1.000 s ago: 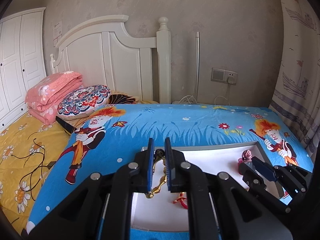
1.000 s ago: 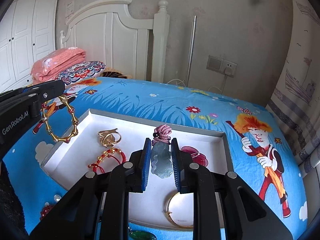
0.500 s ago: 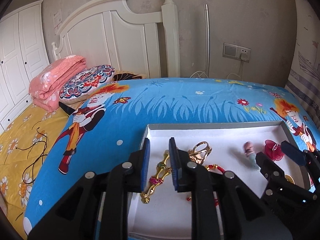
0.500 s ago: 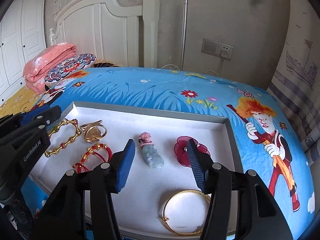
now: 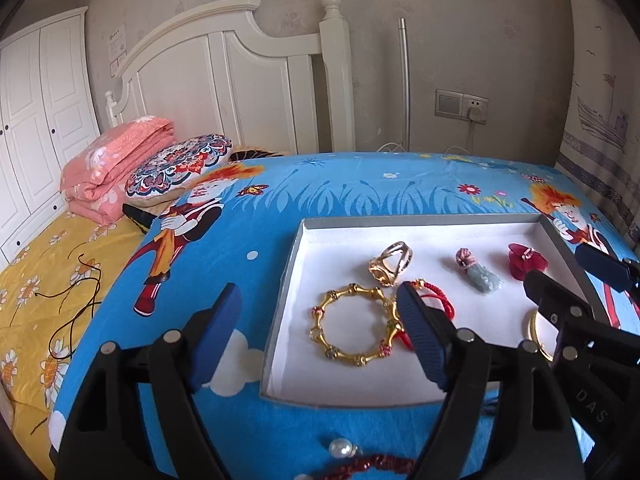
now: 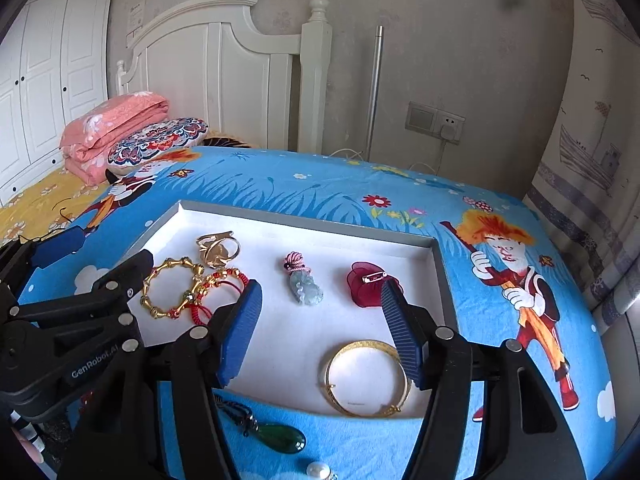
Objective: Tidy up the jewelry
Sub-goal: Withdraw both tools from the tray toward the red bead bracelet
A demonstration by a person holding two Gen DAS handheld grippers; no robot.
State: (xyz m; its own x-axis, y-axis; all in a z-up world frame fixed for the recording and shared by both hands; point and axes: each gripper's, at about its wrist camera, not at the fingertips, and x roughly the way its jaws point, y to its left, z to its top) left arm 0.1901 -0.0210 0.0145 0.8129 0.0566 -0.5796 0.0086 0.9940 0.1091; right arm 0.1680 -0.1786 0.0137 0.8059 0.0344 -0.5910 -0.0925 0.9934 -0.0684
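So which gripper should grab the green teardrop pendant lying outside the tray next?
Right. The green teardrop pendant lies just below the right gripper, whose opening jaws hold nothing; it does not show in the left wrist view.

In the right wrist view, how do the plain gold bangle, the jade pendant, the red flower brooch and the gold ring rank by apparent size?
1. Plain gold bangle, clearly largest, though also nearest the camera.
2. Red flower brooch.
3. Jade pendant and gold ring: too alike to rank; the ring lies farther back.
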